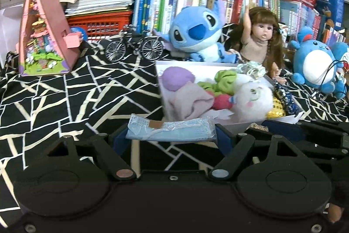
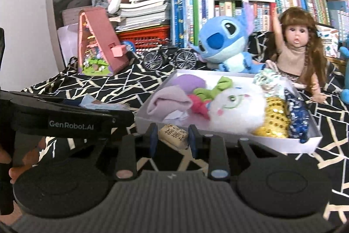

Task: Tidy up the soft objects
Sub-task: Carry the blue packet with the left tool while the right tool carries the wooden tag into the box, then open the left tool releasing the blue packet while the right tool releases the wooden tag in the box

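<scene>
A flat light-blue packet in clear plastic wrap (image 1: pixel 172 129) is being clamped between the jaws of the left gripper (image 1: pixel 172 139). A small beige printed block (image 2: pixel 173 136) is being pinched by the right gripper (image 2: pixel 173 141). Beyond, a white shallow box (image 2: pixel 283 143) is being filled with soft toys.

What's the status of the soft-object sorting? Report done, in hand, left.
Done: the white box already holds a white plush, pink cloth, green toy and sequined pieces. In hand: the left gripper holds a packaged blue mask; the right gripper is shut on a small printed pouch. Left: both items still need to go into the box.
</scene>
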The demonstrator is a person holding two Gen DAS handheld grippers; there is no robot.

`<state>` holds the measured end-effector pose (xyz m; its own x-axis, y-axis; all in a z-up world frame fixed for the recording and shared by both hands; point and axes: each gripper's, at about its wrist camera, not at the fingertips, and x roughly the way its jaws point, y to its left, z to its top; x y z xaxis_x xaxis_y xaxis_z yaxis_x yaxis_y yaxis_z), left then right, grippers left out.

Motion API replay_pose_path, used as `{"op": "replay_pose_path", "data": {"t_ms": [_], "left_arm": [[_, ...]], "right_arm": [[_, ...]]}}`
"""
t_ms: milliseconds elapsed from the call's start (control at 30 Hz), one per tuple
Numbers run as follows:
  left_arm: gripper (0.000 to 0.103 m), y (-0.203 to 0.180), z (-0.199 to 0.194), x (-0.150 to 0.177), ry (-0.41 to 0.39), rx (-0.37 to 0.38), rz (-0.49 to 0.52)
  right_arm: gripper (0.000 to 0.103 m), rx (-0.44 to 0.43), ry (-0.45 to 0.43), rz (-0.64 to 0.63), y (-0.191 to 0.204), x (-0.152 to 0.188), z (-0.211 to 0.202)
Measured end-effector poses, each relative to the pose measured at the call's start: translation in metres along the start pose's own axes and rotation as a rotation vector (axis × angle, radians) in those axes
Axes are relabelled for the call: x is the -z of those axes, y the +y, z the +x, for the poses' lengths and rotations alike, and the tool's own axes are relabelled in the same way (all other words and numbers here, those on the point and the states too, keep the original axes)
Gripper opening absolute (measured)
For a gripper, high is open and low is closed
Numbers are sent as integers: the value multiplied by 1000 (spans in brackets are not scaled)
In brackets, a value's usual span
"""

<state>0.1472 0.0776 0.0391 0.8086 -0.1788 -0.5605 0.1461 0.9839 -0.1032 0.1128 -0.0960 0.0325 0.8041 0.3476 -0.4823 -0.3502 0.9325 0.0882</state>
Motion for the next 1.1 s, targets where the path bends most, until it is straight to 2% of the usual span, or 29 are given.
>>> {"op": "replay_pose_path", "data": {"t_ms": [567, 1100], "left_arm": [[79, -41, 8, -22, -35, 61, 28], [79, -53, 29, -33, -52, 85, -18]], "right_arm": [[36, 79, -41, 31, -38, -13, -17], [36, 157, -43, 55, -71, -18, -16]]}}
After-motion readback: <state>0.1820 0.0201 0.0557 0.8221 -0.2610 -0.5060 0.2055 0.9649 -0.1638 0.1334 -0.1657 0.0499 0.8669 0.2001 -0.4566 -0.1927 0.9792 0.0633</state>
